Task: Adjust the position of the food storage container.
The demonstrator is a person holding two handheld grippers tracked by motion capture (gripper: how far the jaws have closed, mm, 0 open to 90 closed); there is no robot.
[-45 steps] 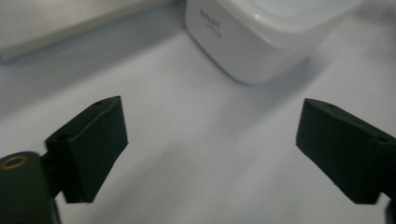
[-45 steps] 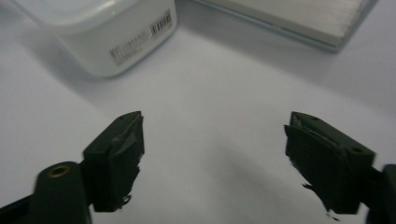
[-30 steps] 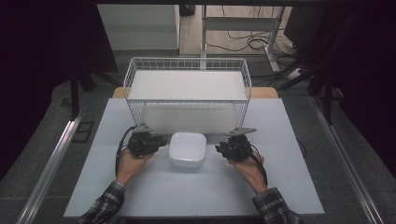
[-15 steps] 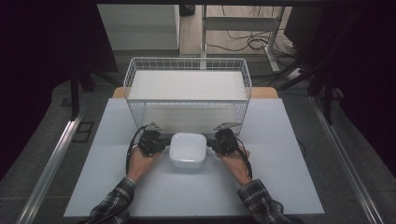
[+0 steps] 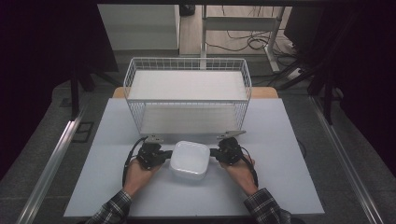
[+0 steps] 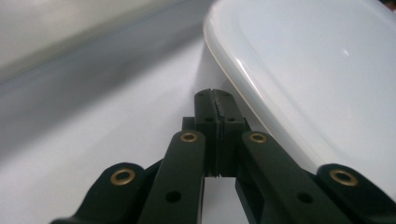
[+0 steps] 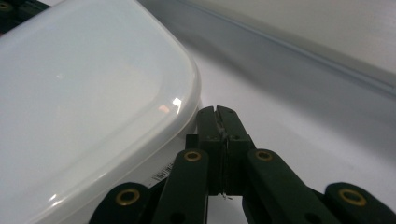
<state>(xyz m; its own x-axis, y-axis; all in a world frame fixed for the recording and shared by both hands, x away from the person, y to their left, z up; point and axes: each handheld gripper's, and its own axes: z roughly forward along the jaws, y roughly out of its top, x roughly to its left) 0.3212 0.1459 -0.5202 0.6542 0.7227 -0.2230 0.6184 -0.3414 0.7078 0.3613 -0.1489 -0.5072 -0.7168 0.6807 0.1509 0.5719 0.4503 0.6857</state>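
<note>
White lidded container [image 5: 189, 160] on table, between left tool [image 5: 164, 154] and right tool [image 5: 214, 152], both closed, empty, pressed against its sides.

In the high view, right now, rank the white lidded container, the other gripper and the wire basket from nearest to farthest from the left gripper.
1. White lidded container: right beside the left gripper, at its tips, table centre.
2. Right gripper: just across the container, on its far side.
3. Wire basket: behind both, at the table's back edge.

White lidded container [image 5: 189, 159], white wire basket [image 5: 187, 93], black grippers with brass-coloured rivets, plaid sleeves [image 5: 266, 210], pale, perhaps bluish-grey table [image 5: 280, 140].
</note>
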